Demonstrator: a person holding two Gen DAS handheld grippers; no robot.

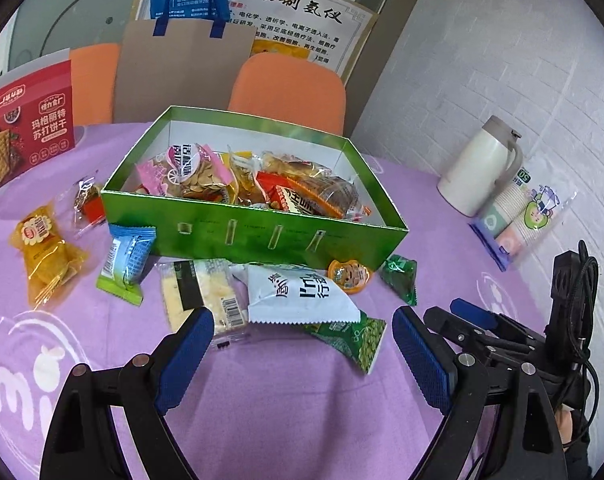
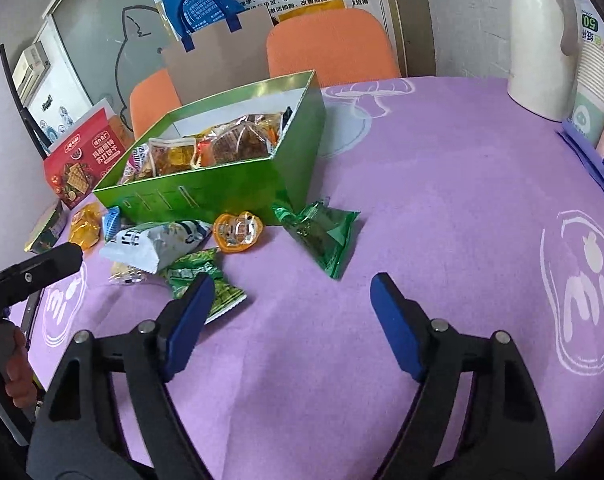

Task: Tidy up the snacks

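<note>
Two sets of tongs, both spread wide and empty: your left gripper (image 1: 302,336) hovers just short of the white pouch (image 1: 298,294) and pea packet (image 1: 352,338), your right gripper (image 2: 292,306) just right of that pea packet (image 2: 204,286) and short of the green foil wrapper (image 2: 322,236). Loose snacks lie ahead of both, against the near wall of the green box (image 1: 270,236); judge them light, crinkly, slippery and crushable, so pinch a sealed edge rather than the belly. Left view alone shows the yellow packet (image 1: 46,256) and blue-green packet (image 1: 128,262) far left; right view alone shows the person's hand (image 2: 16,376).
</note>
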